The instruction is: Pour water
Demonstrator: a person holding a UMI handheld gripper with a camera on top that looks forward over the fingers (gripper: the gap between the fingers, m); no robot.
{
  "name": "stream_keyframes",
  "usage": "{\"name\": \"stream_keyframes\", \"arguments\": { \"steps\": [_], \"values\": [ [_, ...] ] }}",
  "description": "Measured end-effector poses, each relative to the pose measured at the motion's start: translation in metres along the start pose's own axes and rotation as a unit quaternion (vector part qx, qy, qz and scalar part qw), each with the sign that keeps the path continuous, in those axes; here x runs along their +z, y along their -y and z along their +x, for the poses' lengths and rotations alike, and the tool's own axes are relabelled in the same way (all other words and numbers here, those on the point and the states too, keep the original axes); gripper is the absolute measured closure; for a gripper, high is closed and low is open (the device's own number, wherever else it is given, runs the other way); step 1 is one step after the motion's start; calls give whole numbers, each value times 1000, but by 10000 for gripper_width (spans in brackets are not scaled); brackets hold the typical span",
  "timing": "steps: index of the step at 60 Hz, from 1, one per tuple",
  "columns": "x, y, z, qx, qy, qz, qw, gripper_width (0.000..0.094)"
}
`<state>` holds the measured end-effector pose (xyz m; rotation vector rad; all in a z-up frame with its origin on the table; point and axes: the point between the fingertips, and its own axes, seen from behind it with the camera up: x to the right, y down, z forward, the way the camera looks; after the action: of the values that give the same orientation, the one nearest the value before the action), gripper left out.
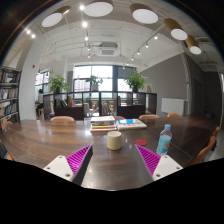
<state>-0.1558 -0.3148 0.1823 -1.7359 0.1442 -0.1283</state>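
Observation:
A white cup (114,140) stands on the dark wooden table (50,135), just beyond the fingers and between their lines. A blue water bottle (164,139) stands on the table to the right, beyond the right finger. My gripper (113,160) is open and empty, low over the table; its magenta pads (79,157) show on both sides with bare tabletop between them.
Books and papers (105,124) lie on the table behind the cup. A small red item (141,143) lies right of the cup. Chairs (62,120) line the far edge, with plants and large windows behind. A bookshelf (8,95) stands at left.

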Motion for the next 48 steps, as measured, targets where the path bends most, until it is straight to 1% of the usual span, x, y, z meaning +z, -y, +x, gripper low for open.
{"name": "stream_keyframes", "arguments": {
  "steps": [7,17,27,36,42,48],
  "values": [
    [5,-8,6,3,22,3,1000,78],
    [36,-50,83,-3,27,-7,1000,78],
    [75,-73,169,-9,-6,-12,1000,79],
    [125,-77,236,-2,-38,-19,999,88],
    [159,-77,265,11,-40,-20,999,90],
    [186,-79,276,18,-31,-23,999,90]
  ]
}}
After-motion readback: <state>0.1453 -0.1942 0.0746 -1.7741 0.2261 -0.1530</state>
